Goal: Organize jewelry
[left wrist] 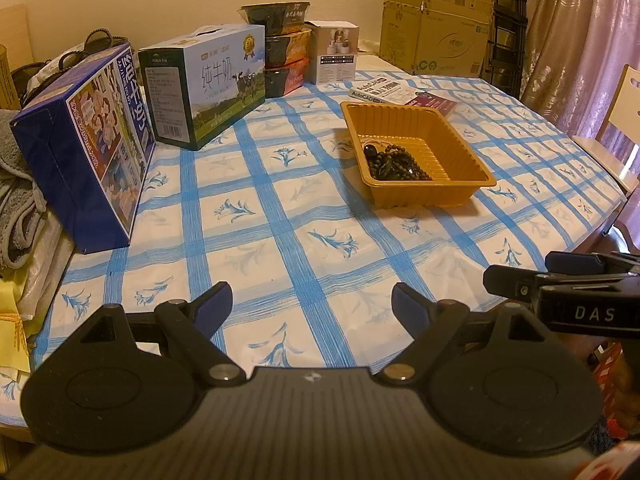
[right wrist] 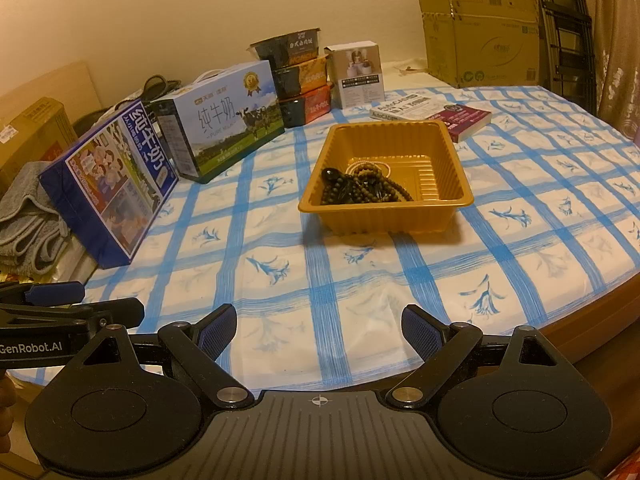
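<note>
An orange plastic tray (left wrist: 460,140) (right wrist: 444,152) sits on the blue-checked tablecloth, past the middle of the table. Dark bead bracelets (left wrist: 394,162) (right wrist: 360,188) lie heaped in its near left corner. My left gripper (left wrist: 312,304) hangs open over the near edge of the table, with nothing between its blue pads. My right gripper (right wrist: 319,328) is open and empty too, at the same near edge. Each gripper shows at the side of the other's view: the right gripper (left wrist: 568,280), the left gripper (right wrist: 60,300). Both are well short of the tray.
Two milk cartons (left wrist: 100,152) (left wrist: 208,84) (right wrist: 116,184) (right wrist: 228,116) stand at the left. Stacked food bowls (left wrist: 286,48) (right wrist: 300,76), a small white box (left wrist: 336,56) and books (right wrist: 432,114) line the far side. A cardboard box (left wrist: 436,28) and a chair (left wrist: 616,128) stand beyond.
</note>
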